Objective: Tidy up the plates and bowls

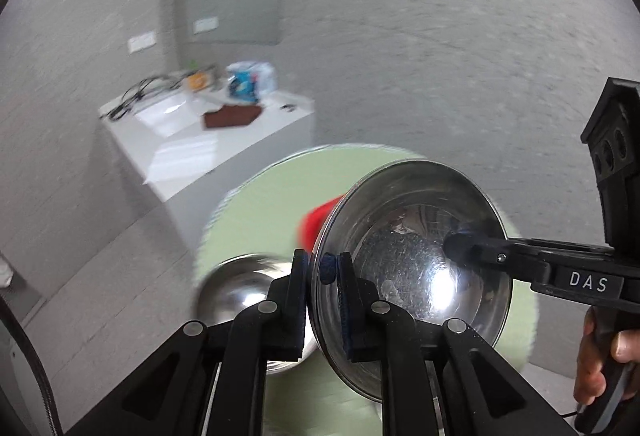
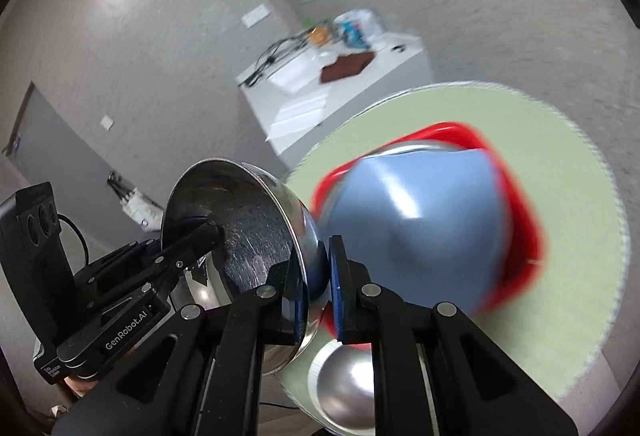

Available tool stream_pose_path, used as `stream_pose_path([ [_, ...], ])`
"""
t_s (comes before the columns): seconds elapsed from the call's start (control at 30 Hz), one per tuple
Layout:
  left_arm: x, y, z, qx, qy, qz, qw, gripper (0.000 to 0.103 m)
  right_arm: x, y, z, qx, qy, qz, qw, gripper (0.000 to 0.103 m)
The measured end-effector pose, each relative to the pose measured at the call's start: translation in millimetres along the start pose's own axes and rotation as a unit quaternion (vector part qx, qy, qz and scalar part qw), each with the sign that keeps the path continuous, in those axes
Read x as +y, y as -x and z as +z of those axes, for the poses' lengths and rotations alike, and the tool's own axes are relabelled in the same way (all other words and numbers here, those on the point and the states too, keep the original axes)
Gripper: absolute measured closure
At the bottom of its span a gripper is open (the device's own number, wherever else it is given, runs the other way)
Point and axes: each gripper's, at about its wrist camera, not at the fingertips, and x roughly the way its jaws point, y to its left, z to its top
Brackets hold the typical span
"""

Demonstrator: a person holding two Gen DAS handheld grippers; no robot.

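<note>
Both grippers hold one steel bowl by opposite sides of its rim, tilted on edge above the round green table. My left gripper is shut on the near rim. My right gripper is shut on the far rim; in the right wrist view it pinches the bowl, with my left gripper opposite. A second steel bowl lies upside down on the table. A blue bowl sits upside down in a red tray.
A white cabinet stands behind the table, with cables, a brown cloth and packets on top. Grey walls and floor surround it. The green table's edge curves at the right.
</note>
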Motion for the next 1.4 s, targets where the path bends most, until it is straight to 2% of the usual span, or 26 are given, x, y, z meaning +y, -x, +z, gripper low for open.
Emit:
stream_pose_path([
  [0.1, 42, -14, -8, 0.028, 0.017, 0.007, 0.9994, 0.093, 20, -46, 3, 0.032, -0.004, 0.006, 0.999, 0.093],
  [0.27, 92, -41, -19, 0.068, 0.048, 0.005, 0.9966, 0.092, 33, -108, 0, 0.082, -0.005, -0.013, 0.997, 0.093],
  [0.43, 118, -67, -19, 0.099, 0.061, -0.005, 0.9932, 0.091, 33, -142, -6, 0.114, -0.007, -0.036, 0.993, 0.093],
  [0.53, 123, -88, -9, 0.107, 0.063, -0.008, 0.9922, 0.091, 30, -152, -8, 0.123, -0.017, -0.040, 0.991, 0.093],
  [0.57, 126, -91, -8, 0.109, 0.066, -0.006, 0.9919, 0.087, 29, -155, -7, 0.123, -0.021, -0.044, 0.991, 0.093],
  [0.63, 123, -98, -7, 0.112, 0.068, -0.001, 0.9914, 0.082, 25, -159, -5, 0.121, -0.025, -0.051, 0.991, 0.093],
  [0.83, 108, -112, -3, 0.107, 0.068, 0.021, 0.9917, 0.053, 24, -164, -2, 0.117, -0.024, -0.077, 0.990, 0.093],
  [1.0, 92, -122, -6, 0.108, 0.057, 0.044, 0.9915, 0.050, 28, -169, -3, 0.112, 0.000, -0.108, 0.988, 0.092],
  [1.13, 87, -128, -8, 0.116, 0.057, 0.048, 0.9904, 0.050, 35, -174, -4, 0.111, 0.023, -0.122, 0.986, 0.083],
  [1.27, 84, -129, -7, 0.114, 0.059, 0.055, 0.9902, 0.049, 41, -178, -6, 0.106, 0.044, -0.143, 0.983, 0.083],
  [1.4, 78, -121, -6, 0.103, 0.063, 0.053, 0.9913, 0.047, 43, -174, -9, 0.107, 0.046, -0.133, 0.984, 0.068],
])
